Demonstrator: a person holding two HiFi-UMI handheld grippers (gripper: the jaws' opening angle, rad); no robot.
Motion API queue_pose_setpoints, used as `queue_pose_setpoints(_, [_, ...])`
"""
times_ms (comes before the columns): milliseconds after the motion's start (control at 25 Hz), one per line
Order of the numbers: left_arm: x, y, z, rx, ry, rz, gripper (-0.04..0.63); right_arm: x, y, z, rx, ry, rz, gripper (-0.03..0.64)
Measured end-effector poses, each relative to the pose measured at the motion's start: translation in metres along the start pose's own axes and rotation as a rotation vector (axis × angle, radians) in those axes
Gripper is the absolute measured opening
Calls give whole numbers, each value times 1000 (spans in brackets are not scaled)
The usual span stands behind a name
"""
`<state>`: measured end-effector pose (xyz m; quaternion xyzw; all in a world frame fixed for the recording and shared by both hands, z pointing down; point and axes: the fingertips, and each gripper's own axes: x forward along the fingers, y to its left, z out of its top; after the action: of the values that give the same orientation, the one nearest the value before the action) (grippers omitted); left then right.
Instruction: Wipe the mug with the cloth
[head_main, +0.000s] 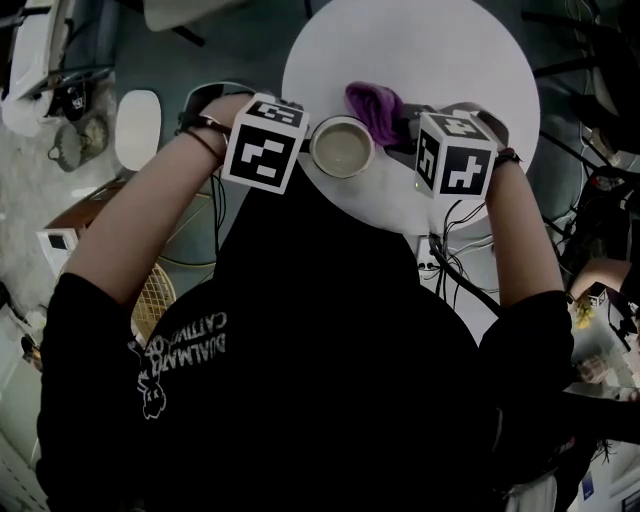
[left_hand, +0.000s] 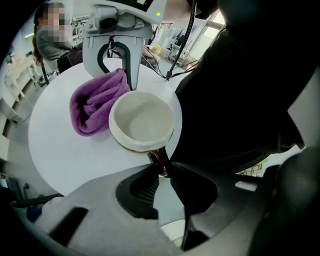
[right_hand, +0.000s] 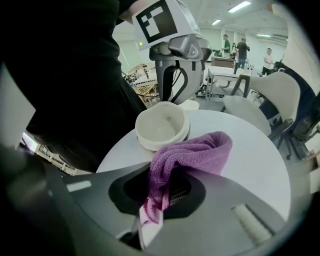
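The left gripper (left_hand: 161, 169) pinches the handle (left_hand: 158, 158) of the rigid, probably slick and breakable ceramic mug (left_hand: 141, 120) near the round white table's (left_hand: 60, 150) edge, while the right gripper (right_hand: 159, 202) clamps the soft, limp purple cloth (right_hand: 195, 152) beside it.

We seem to be on a large open office or lab floor. We work at a small round white table (head_main: 470, 60) on a grey-blue floor (head_main: 250, 50), with loose cables (head_main: 455, 270) and a power strip (head_main: 428, 268) trailing on the floor at its near side. In the far background, long ceiling light strips (right_hand: 239, 6) run above a desk (right_hand: 222, 70). A white shell chair (right_hand: 280, 95) stands near the table, and several people (right_hand: 243, 47) stand at the far end.
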<state>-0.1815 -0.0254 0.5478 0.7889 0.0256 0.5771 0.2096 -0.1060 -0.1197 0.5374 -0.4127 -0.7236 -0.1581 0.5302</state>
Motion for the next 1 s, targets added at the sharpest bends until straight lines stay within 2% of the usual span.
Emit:
queue_pose_setpoints(200, [-3, 1, -1, 15, 20, 13, 71, -2, -1, 0, -56, 49, 25, 44])
queue_pose_setpoints(560, [2, -7, -9, 34, 48, 31, 68, 3, 1, 7, -59, 111, 193, 43])
queue_pose_setpoints(1000, [-4, -2, -5, 51, 87, 43, 67, 3, -24, 12, -185, 207, 225, 43])
